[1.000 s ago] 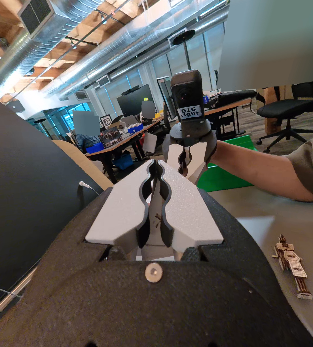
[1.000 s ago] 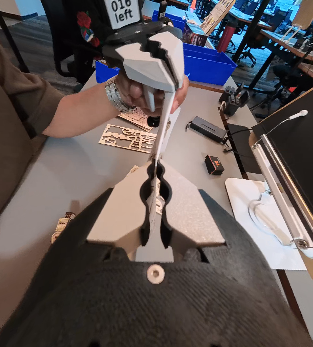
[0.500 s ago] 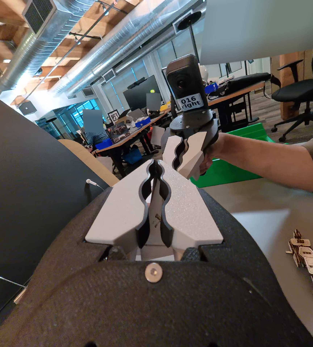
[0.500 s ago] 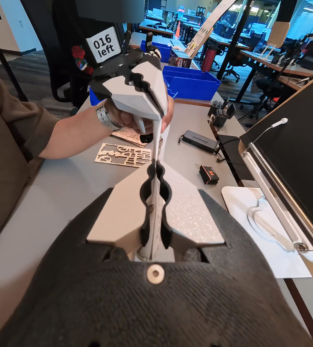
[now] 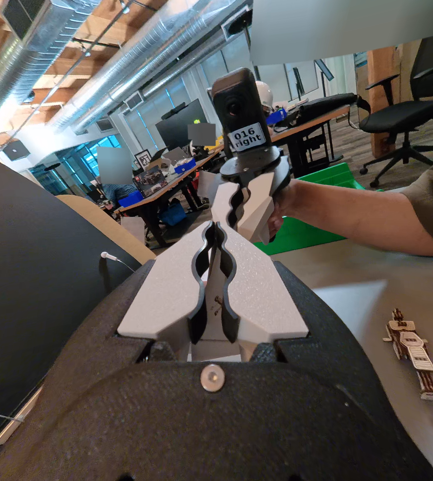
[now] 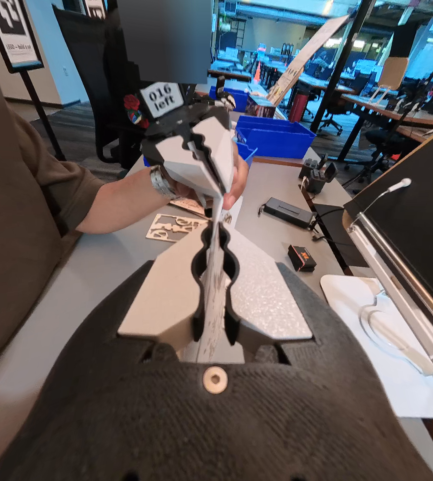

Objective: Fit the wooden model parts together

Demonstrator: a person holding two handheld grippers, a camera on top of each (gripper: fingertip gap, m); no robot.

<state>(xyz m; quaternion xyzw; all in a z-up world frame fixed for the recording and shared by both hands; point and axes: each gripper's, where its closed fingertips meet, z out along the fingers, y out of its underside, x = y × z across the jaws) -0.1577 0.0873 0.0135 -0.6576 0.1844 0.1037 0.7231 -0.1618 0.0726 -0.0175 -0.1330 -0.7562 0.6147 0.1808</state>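
Above a grey worktop (image 6: 270,229), both tools, left tool (image 6: 216,192) and right tool (image 5: 246,229), are clamping one white sheet (image 6: 214,299), lifting it higher and tilting, assembly still paused.

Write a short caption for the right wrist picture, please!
Both grippers, right gripper and left gripper, pinch one thin white sheet above a grey table.

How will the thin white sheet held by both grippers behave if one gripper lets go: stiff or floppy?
The thin white sheet looks paper-thin edge-on, so it is probably light and would droop. It runs from the right gripper to the left gripper with a slight bend, so it likely flexes easily. Pulling might tear it.
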